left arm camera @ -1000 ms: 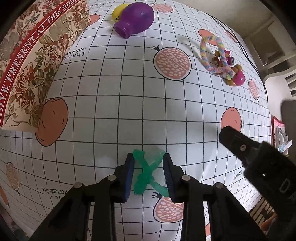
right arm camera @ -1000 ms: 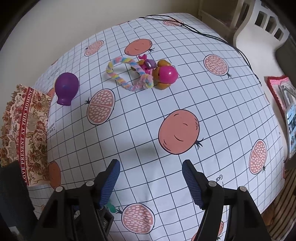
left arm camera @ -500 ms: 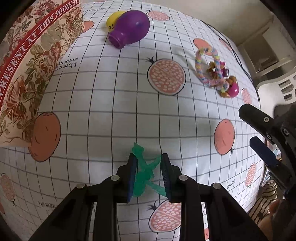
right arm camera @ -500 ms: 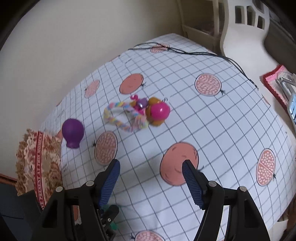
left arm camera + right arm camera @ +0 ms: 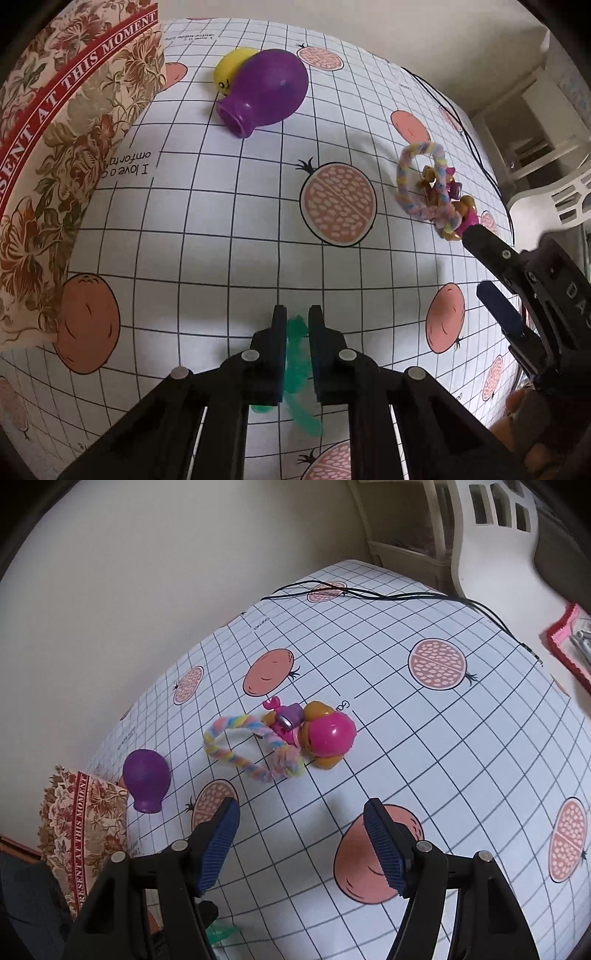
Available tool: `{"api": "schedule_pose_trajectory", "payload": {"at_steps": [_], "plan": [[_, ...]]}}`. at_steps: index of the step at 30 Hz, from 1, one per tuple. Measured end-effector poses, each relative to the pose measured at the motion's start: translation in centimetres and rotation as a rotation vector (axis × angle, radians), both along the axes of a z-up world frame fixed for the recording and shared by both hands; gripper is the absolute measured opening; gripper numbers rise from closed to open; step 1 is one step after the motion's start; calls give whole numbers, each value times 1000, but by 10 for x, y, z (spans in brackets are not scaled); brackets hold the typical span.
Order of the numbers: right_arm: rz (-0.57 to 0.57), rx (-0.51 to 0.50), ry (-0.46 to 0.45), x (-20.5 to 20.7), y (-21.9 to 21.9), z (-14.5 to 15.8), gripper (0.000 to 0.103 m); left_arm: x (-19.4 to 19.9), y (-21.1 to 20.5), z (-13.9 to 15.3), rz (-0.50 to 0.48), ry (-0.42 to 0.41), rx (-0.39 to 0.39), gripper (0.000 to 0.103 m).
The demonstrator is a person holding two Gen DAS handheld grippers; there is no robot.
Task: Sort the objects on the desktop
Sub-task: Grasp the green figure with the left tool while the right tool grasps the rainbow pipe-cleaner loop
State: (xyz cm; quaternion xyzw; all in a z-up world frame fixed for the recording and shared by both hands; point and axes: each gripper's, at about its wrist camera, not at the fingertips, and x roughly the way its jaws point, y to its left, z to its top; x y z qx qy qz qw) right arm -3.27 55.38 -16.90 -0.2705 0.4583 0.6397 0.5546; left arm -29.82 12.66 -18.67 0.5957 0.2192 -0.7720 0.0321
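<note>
Left wrist view: green toy (image 5: 295,354) is pinched between the pads of the left gripper (image 5: 297,325), low over the cloth (image 5: 229,221). Thin, flexible limbs protrude below the jaws; judged risk: the toy may slip or twist out during transport because the grip area is small. Box (image 5: 55,147) stands at far left; purple vase (image 5: 267,94) lies near it. Right gripper (image 5: 301,834) hangs spread and empty, short of the toy cluster (image 5: 288,738).
</note>
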Motion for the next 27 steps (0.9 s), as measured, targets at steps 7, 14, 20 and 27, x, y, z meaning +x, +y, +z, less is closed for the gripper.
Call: {"api": "schedule_pose_trajectory", "payload": {"at_steps": [7, 14, 20, 27], "plan": [[-25, 10, 39, 5, 5, -8, 73, 7, -17, 3, 26, 25, 18, 12], [-35, 55, 110, 3, 9, -12, 64, 5, -26, 0, 50, 61, 32, 11], [-40, 58, 126, 2, 18, -21, 51, -17, -28, -7, 67, 78, 60, 11], [-20, 79, 127, -5, 22, -22, 33, -24, -38, -5, 88, 98, 78, 11]]}}
